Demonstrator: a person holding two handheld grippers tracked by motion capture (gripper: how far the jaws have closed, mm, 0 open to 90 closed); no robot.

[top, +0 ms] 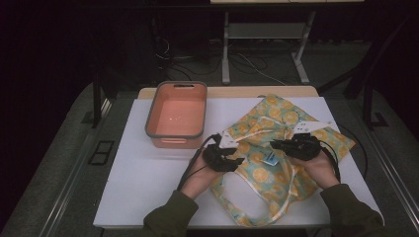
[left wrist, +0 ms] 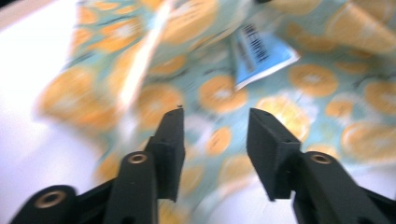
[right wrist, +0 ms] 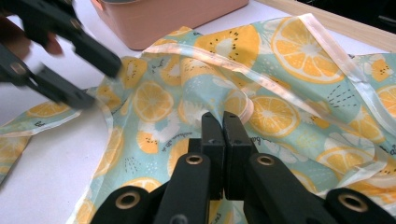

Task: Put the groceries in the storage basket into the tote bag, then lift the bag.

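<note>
On the white surface (top: 148,182), beside a pink bin (top: 176,114), an orange-print apron (top: 276,128) is spread, the left gripper (left wrist: 215,128) held with jaws parted above it, the right gripper (right wrist: 223,126) clenched, seemingly empty; a grasp of cloth is likely needed next.

The room is dark, its far walls lost in black. A white tabletop (top: 148,182) with a pale wooden edge (top: 232,92) at 12 o'clock catches the light. Beyond it, at 12 to 1 o'clock, stands a grey metal frame (top: 226,54) with loose cables (top: 249,64) on the grey floor (top: 59,148). A floor socket (top: 101,152) sits at 9 o'clock.
</note>
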